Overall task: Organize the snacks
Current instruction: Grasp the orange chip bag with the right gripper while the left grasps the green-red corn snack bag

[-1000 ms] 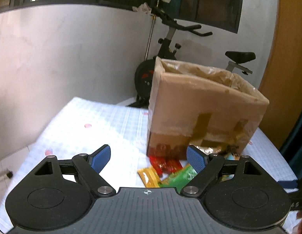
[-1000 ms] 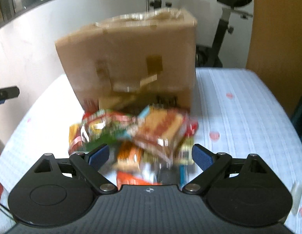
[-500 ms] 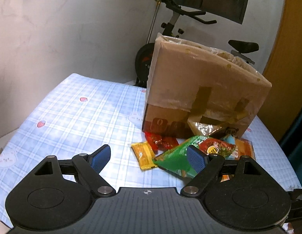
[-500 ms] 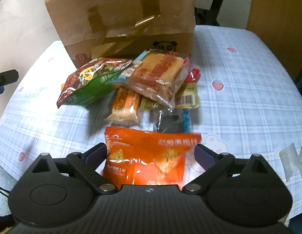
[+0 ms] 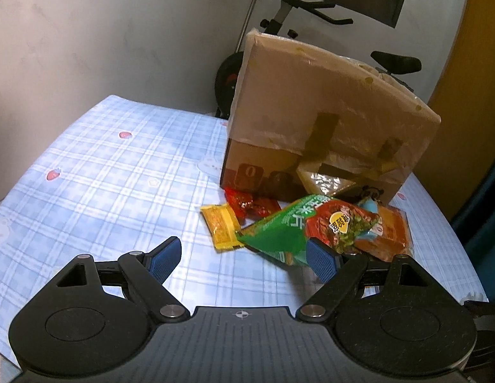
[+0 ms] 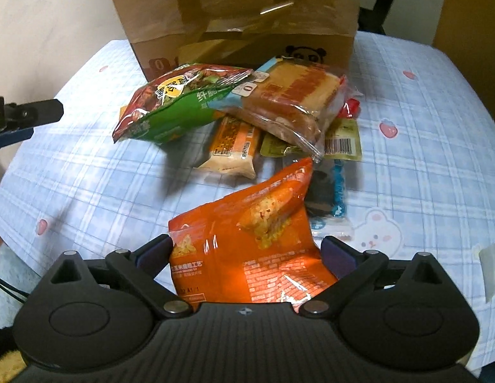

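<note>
Closest in, the right gripper (image 6: pixel 246 253) is tipped down over the table (image 6: pixel 439 146) with an orange snack bag (image 6: pixel 247 242) sitting right between its blue pads (image 6: pixel 335 252). The jaws are opening, spread about as wide as the bag itself, and I honestly can't tell if the pads touch the bag's edges or just stand beside them. It doesn't look squeezed. The bag lies on the blue checked cloth, its near end tucked under the gripper body and its far corner sticking up toward the rest of the pile.

Just past it there's a dark packet with a blue edge (image 6: pixel 330 188), then a beige wrapped bar (image 6: pixel 233 146) and a yellow barcode sachet (image 6: pixel 341 143). On top of those sit a clear-wrapped cake slice (image 6: pixel 292 102) and a green and red bag (image 6: pixel 180 105), leaning against each other.

The left gripper (image 5: pixel 244 258) is over on the other side of the heap, jaws apart with nothing between them, just bare cloth under the gap. The same green and red bag (image 5: pixel 298 226) lies just ahead of its right pad, maybe overlapping it from this angle. A small yellow packet (image 5: pixel 220 225) and a red wrapper (image 5: pixel 250 204) lie just beyond.

Behind all the snacks stands a tall taped cardboard box (image 5: pixel 317 127), upright on the table, the pile pushed up against its base. Further back there's an exercise bike (image 5: pixel 279 22) by the wall.
</note>
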{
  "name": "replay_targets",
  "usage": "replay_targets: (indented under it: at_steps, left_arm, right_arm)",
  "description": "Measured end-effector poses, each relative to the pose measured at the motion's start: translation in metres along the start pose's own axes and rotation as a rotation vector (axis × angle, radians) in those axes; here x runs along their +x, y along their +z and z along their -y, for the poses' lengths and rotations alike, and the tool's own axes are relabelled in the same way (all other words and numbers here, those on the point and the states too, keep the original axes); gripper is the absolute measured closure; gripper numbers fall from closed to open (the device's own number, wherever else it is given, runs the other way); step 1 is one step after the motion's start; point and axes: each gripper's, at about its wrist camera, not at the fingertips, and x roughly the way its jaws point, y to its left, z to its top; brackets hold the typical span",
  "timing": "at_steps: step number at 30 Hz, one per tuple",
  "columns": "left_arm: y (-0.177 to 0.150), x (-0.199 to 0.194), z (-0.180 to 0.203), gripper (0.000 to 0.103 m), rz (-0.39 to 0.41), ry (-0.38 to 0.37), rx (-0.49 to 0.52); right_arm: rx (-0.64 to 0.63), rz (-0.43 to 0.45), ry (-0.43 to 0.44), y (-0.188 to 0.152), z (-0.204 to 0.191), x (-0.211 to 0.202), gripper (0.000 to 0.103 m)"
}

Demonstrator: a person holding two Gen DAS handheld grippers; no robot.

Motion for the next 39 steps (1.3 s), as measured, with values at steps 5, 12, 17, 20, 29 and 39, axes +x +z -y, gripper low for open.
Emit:
replay_targets:
  at_steps: [5,12,17,20,29,39]
  left_arm:
    - [-0.002,0.003,0.002,0.016,-0.014,-0.001,-0.006]
    - [-0.005,0.006,0.008,0.016,-0.028,-0.007,0.006]
    - [-0.007,0.007,0.009,0.016,-0.041,-0.007,0.008]
    - [-0.006,0.006,0.008,0.016,-0.041,-0.007,0.010]
    - [-0.002,0.007,0.013,0.016,-0.041,-0.020,0.039]
    - [0.009,0.015,0.031,0.016,-0.021,-0.058,0.136]
  right_arm:
    - [-0.029,-0.005,0.000,-0.004,0.000,0.006,0.002]
    - [-0.107,0.004,-0.019,-0.009,-0.008,0.011,0.000]
    - [-0.143,0.033,-0.017,-0.014,-0.009,0.012,0.002]
    - [-0.141,0.048,-0.011,-0.015,-0.007,0.009,0.010]
    - [-0.130,0.154,0.025,-0.009,-0.002,-0.016,0.024]
    - [-0.068,0.295,0.004,0.013,0.017,-0.043,0.024]
